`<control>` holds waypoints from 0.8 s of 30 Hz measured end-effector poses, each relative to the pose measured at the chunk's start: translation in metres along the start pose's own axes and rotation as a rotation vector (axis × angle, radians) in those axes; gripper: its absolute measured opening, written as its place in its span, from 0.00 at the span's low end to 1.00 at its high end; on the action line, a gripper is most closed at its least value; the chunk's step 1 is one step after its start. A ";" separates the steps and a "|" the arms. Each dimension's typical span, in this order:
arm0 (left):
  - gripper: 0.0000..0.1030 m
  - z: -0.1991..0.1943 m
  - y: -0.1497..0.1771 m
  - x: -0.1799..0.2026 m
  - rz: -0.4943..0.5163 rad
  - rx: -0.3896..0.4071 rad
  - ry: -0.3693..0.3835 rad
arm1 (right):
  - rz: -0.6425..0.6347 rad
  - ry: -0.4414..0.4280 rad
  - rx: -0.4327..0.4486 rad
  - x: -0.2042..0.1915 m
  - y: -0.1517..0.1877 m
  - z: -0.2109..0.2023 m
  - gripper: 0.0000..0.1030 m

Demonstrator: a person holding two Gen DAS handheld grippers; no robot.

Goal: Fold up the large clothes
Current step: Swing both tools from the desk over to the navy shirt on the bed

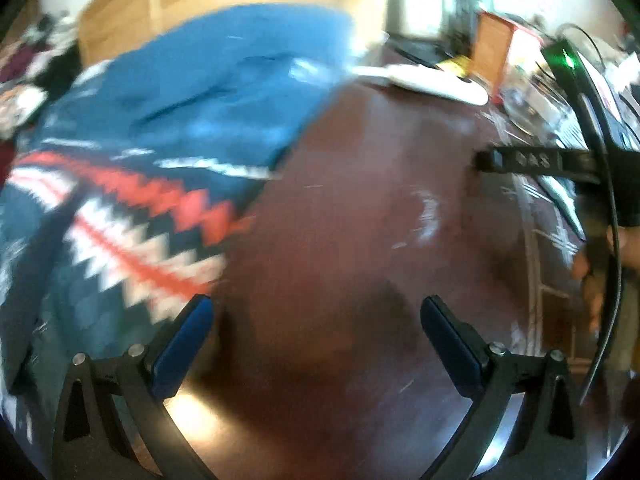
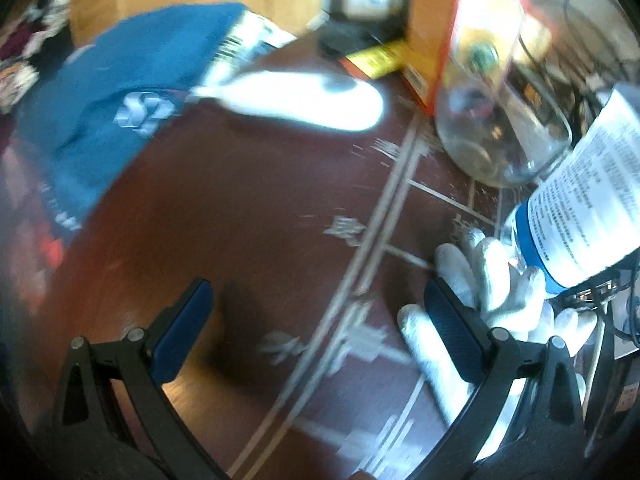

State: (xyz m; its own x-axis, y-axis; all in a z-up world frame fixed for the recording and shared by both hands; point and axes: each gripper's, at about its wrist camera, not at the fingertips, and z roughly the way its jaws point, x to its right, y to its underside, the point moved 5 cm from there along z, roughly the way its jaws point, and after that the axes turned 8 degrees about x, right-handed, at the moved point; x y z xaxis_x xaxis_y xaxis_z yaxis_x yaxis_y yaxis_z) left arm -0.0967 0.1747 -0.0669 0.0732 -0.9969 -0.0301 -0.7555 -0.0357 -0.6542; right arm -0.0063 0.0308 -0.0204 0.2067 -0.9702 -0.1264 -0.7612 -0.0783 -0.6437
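Both tongs are spread wide with nothing between them. On my left camera, the left gripper (image 1: 316, 340) hangs over bare dark-red table (image 1: 360, 200), its blue pads (image 1: 184, 344) well apart. The sweater (image 1: 160, 120) lies to the left, blue with a red, white and dark zigzag band, reaching from the near left edge to the far side of the table. Its near edge sits just beside my left pad; I cannot tell whether they touch, since the picture is blurred. At the right edge I see the other gripper's black body (image 1: 560, 164) with a hand (image 1: 600, 264) below it.

On my right camera, the right gripper (image 2: 318, 340) is also empty, over the table's (image 2: 240, 200) pale inlaid lines. The sweater (image 2: 120, 92) is far left here, well apart from the pads. A white oblong thing (image 2: 312, 100) lies at its right edge, too blurred to name. Clutter fills the right: a glass jar (image 2: 500, 136), an orange box (image 2: 460, 32) behind it, a bottle (image 2: 580, 208) with a printed label lying tilted, and a white glove (image 2: 488, 276) just behind my right pad (image 2: 452, 332).
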 end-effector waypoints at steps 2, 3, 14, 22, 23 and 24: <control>1.00 -0.027 0.007 -0.022 -0.025 0.062 -0.031 | -0.040 -0.044 0.067 -0.018 0.002 -0.036 1.00; 1.00 -0.044 0.011 -0.037 -0.040 0.098 -0.058 | -0.053 -0.080 0.116 -0.030 0.003 -0.059 1.00; 1.00 -0.339 0.105 -0.268 -0.419 0.515 -0.430 | -0.564 -0.457 0.839 -0.234 0.021 -0.306 1.00; 1.00 -0.612 0.269 -0.369 -0.680 0.809 -0.873 | -0.840 -0.738 0.776 -0.362 0.089 -0.311 1.00; 1.00 -0.649 0.300 -0.375 -0.702 0.818 -0.965 | -0.840 -0.798 0.745 -0.375 0.099 -0.316 1.00; 1.00 -0.668 0.319 -0.381 -0.713 0.823 -1.010 | -0.840 -0.838 0.722 -0.385 0.106 -0.323 1.00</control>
State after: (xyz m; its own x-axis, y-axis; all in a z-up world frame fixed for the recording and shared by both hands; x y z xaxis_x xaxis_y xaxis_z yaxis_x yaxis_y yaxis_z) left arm -0.8006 0.4955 0.2408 0.9313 -0.3051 0.1992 0.1795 -0.0916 -0.9795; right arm -0.3649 0.3216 0.2037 0.9379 -0.2465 0.2443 0.2035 -0.1798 -0.9624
